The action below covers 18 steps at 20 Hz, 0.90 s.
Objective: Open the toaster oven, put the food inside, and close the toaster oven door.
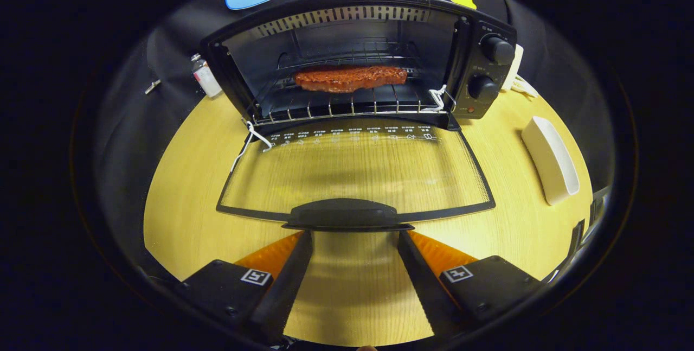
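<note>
Your tongs (355, 240) sit nearest, spread wide and holding nothing, their tips just under the door handle (342, 214) at twelve o'clock — a sensible spot, I judge, for lifting the door (355, 169) shut. That glass door lies folded flat over the worktop (179, 204), leaving the toaster oven (358, 63) open. The food (351, 78), a reddish-brown slab, rests on the wire rack (347, 102) inside, well beyond the handle, so the loading looks done and only the closing remains. White ties hang at the door's hinges. A white tray (550, 161) lies empty at two o'clock, likely where the food came from. A small bottle (206, 75) stands at ten o'clock beside the oven. Small white markings run along the door's hinge edge — too small to read; the bottle's label likewise.
</note>
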Available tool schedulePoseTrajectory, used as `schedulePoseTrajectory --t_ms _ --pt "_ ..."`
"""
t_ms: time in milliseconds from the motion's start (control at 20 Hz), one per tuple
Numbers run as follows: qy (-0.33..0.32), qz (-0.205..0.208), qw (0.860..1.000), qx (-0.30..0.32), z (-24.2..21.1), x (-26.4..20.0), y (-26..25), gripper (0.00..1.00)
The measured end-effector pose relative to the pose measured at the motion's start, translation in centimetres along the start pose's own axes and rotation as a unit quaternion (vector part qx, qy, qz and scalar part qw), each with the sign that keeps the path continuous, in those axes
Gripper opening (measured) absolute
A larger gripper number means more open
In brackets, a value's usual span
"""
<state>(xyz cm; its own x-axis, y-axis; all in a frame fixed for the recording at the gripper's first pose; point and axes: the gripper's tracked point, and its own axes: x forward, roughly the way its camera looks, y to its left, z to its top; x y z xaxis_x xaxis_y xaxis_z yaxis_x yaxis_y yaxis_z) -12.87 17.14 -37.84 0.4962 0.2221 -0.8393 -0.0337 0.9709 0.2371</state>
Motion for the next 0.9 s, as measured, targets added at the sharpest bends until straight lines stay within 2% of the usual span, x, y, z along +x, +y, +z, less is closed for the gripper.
schedulePoseTrajectory --t_ms 300,500,650,900 --pt "-0.036 0.012 0.999 0.01 2.4 -3.7 0.2 0.98" --pt "-0.088 0.019 0.996 0.018 5.1 -6.5 0.7 0.98" --pt "-0.14 0.014 0.99 -0.005 7.7 -8.5 1.0 0.98" --pt "-0.173 0.012 0.985 -0.009 10.8 -10.2 0.9 0.99"
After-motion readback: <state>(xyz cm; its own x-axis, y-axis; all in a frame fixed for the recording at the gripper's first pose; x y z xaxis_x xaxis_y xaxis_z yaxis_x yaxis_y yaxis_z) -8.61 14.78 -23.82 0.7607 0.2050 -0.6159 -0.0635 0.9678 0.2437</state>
